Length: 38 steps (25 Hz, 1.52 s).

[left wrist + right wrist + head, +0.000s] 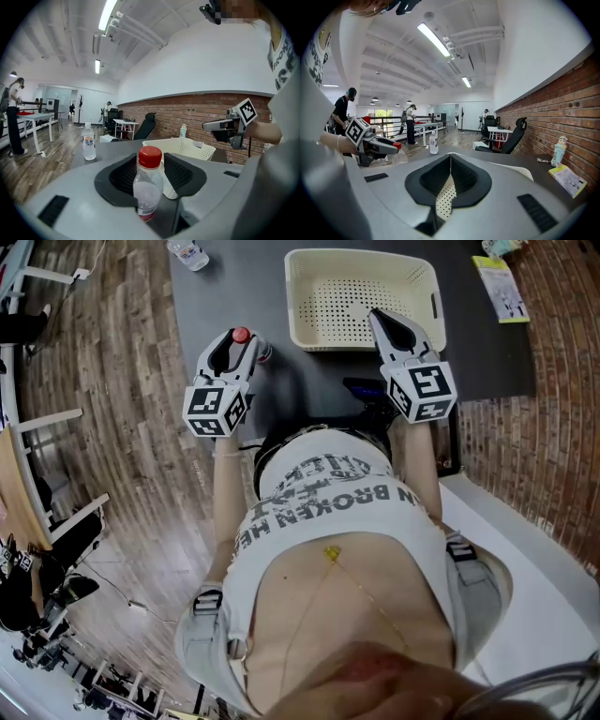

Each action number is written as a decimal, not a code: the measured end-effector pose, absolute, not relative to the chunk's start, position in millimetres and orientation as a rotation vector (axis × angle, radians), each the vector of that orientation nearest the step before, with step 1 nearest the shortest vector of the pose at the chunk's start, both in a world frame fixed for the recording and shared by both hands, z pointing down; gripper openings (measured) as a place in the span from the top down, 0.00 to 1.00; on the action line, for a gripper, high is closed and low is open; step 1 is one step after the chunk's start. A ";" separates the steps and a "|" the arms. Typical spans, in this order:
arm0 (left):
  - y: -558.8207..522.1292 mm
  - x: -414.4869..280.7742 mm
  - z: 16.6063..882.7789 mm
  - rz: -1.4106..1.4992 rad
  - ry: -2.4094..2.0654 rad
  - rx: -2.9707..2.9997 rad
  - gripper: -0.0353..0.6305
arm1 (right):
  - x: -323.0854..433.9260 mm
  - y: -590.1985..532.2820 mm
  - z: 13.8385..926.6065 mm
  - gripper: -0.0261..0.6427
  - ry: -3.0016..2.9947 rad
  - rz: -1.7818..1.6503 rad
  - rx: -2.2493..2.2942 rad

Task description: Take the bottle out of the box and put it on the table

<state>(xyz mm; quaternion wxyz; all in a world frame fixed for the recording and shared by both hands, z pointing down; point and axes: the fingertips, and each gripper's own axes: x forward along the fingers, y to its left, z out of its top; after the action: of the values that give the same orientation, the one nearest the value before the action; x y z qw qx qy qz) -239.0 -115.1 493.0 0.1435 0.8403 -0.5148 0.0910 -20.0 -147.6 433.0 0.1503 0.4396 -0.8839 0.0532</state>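
A clear plastic bottle with a red cap (241, 335) stands upright between the jaws of my left gripper (239, 343), over the dark table just left of the basket. In the left gripper view the bottle (148, 187) fills the gap and the black pads (123, 176) sit against its sides. The cream perforated basket (309, 296) stands on the table ahead. My right gripper (377, 317) hangs over the basket's near right part with its jaws shut and nothing between them; the basket's holed floor (443, 201) shows below the closed pads.
A second water bottle (187, 253) stands at the table's far left corner. A yellow booklet (502, 287) lies at the far right by the brick wall. The dark table (216, 296) ends at wooden floor on the left. People stand at distant tables.
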 end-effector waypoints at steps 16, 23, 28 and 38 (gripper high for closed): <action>-94.9 -235.5 429.1 0.278 -1.582 2.614 0.68 | -19.8 -144.5 435.0 0.95 -2.549 0.146 1.240; -89.9 -189.0 432.0 0.275 -1.389 2.683 0.94 | -27.9 -139.7 440.7 0.95 -2.567 0.163 1.188; -90.2 -157.9 444.3 0.282 -1.268 2.665 0.94 | -39.5 -133.2 441.9 0.95 -2.599 0.164 1.121; -98.2 -126.2 420.8 0.269 -1.230 2.726 0.94 | -65.6 -119.7 420.2 0.95 -2.747 0.133 0.982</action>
<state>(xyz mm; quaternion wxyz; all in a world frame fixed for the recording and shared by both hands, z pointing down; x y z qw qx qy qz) -126.2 -98.2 420.8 0.0694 0.9056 -0.4088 0.0893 -65.6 -119.7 420.2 0.1103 0.3342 -0.9349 0.0453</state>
